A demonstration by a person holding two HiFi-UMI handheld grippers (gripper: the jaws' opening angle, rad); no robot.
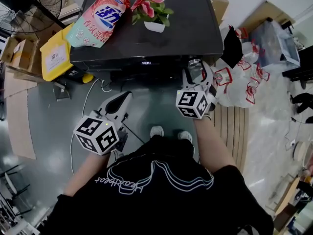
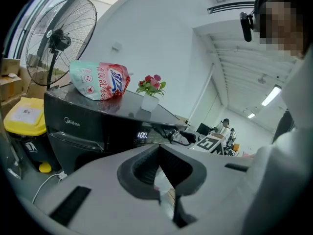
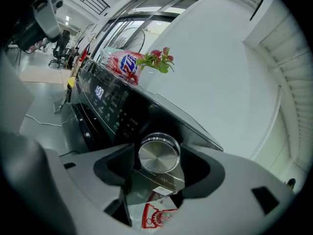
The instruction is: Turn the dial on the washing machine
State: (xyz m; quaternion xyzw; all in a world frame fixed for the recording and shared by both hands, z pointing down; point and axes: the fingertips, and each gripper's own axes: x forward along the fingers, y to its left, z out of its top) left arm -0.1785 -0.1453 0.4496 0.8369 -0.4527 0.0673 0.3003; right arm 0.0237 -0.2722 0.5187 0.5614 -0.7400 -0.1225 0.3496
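Observation:
A black washing machine (image 1: 146, 28) stands in front of me, its display (image 3: 98, 91) lit. Its round silver dial (image 3: 158, 154) sits at the right end of the control panel. My right gripper (image 3: 158, 156) is around the dial, one pad against each side of its rim. In the head view the right gripper (image 1: 196, 68) reaches the machine's front right corner and hides the dial. My left gripper (image 1: 123, 99) hangs low to the left, away from the machine, fingertips together and nothing held. In the left gripper view its fingertips (image 2: 159, 148) meet.
A detergent pouch (image 1: 100, 13) and a potted pink flower (image 1: 151, 13) sit on the machine's top. A yellow bin (image 1: 56, 55) and a standing fan (image 1: 29, 4) are to the left. Plastic bags (image 1: 244, 77) pile up at the right. A cable (image 1: 83, 106) runs over the floor.

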